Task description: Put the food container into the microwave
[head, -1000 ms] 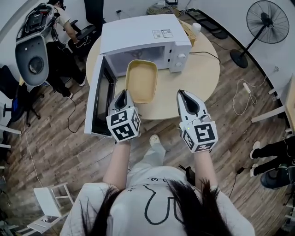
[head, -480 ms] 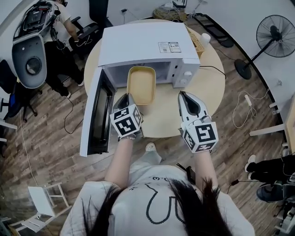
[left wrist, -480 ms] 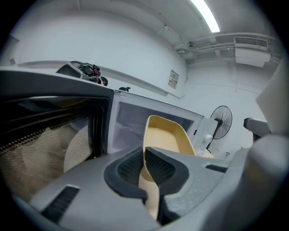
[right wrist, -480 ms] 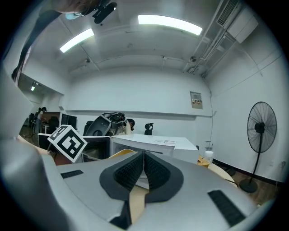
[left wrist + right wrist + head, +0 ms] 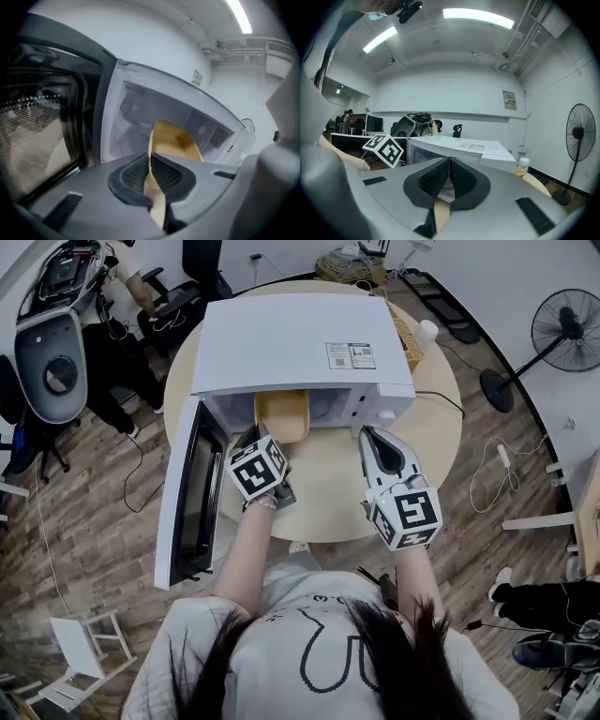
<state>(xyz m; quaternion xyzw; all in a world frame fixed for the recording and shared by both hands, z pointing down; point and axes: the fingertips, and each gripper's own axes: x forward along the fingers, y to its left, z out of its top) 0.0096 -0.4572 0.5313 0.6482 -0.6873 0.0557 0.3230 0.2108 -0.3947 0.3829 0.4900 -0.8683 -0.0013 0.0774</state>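
A white microwave (image 5: 300, 343) stands on the round wooden table (image 5: 328, 521) with its door (image 5: 187, 498) swung open to the left. The yellow food container (image 5: 281, 413) is partly inside the cavity, its far half hidden under the microwave's top. My left gripper (image 5: 253, 434) is shut on the container's near rim. In the left gripper view the container (image 5: 171, 140) reaches from the gripper (image 5: 150, 159) into the cavity (image 5: 131, 117). My right gripper (image 5: 367, 433) hovers shut and holds nothing, in front of the microwave's control panel.
A small bottle (image 5: 427, 331) and a woven basket (image 5: 405, 334) sit on the table behind the microwave. A standing fan (image 5: 567, 334) is on the floor at the right. Chairs and a person (image 5: 131, 277) are at the back left. Cables lie on the floor.
The left gripper has pushed the container forward from the table in front of the microwave into the cavity. The right gripper has moved forward alongside, still shut.
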